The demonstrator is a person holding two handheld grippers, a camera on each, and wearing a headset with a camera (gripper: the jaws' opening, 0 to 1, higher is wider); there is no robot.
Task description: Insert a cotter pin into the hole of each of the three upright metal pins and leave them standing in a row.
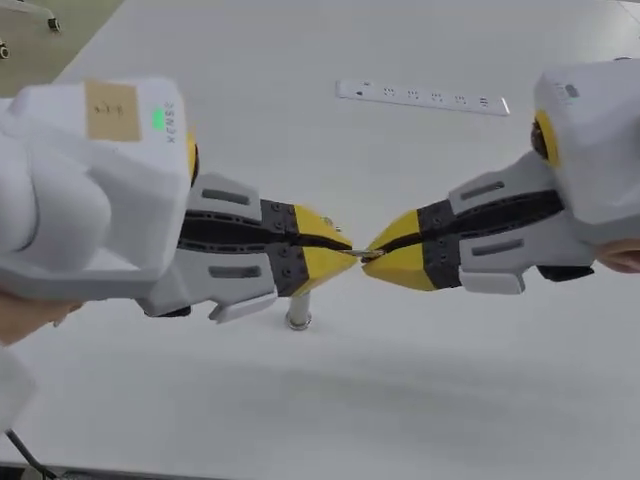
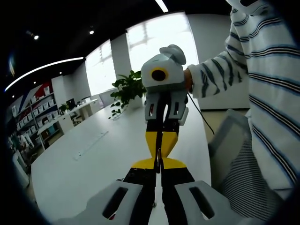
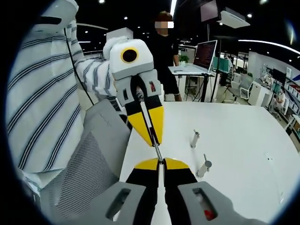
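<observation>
Left gripper [image 1: 350, 250] reaching in from left above white table [image 1: 450, 380], jaws pressing together on one end of thin metal rod [image 3: 157, 149]. Rod bridging small gap between both tips, held in air; cannot tell whether cotter pin. Right gripper [image 1: 368, 256] facing it tip to tip, jaws likewise closing on rod's other end. One upright metal pin [image 1: 299, 316] standing on table just below left gripper. Right gripper view showing two upright metal pins [image 3: 194, 139] [image 3: 205, 167] standing near each other. Power strip [image 1: 420, 97] lying well beyond.
</observation>
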